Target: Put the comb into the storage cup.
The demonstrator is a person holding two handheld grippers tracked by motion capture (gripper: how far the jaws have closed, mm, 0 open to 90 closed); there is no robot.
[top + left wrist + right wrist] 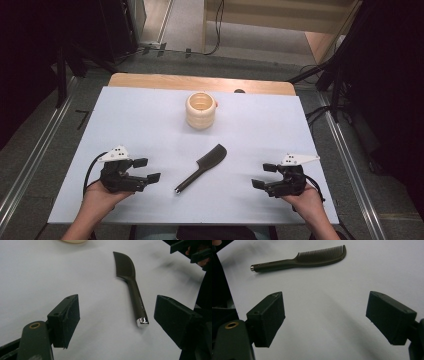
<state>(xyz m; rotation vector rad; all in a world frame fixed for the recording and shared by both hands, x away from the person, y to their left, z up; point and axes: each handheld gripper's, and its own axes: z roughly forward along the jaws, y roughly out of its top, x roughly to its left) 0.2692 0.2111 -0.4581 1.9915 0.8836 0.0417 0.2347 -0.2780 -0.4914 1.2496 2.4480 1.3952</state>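
Note:
A dark comb [203, 166] with a long handle lies flat on the white table [150, 120], handle end towards the person, between the two hands. Its silver-tipped handle shows in the left gripper view as the comb [132, 287], its teeth in the right gripper view as the comb [304, 259]. A cream ribbed cup [201, 110] stands upright farther back. My left gripper [148, 169] rests at the front left, open and empty, pointing right. My right gripper [263, 175] rests at the front right, open and empty, pointing left. The left gripper [116, 315] and right gripper [325, 315] frame bare table.
The wooden table edge [200, 81] shows behind the white surface. Cables [320, 112] and dark stands lie on the floor around the table. Metal rails [35, 150] run along both sides. The other gripper [192, 251] appears far off in the left gripper view.

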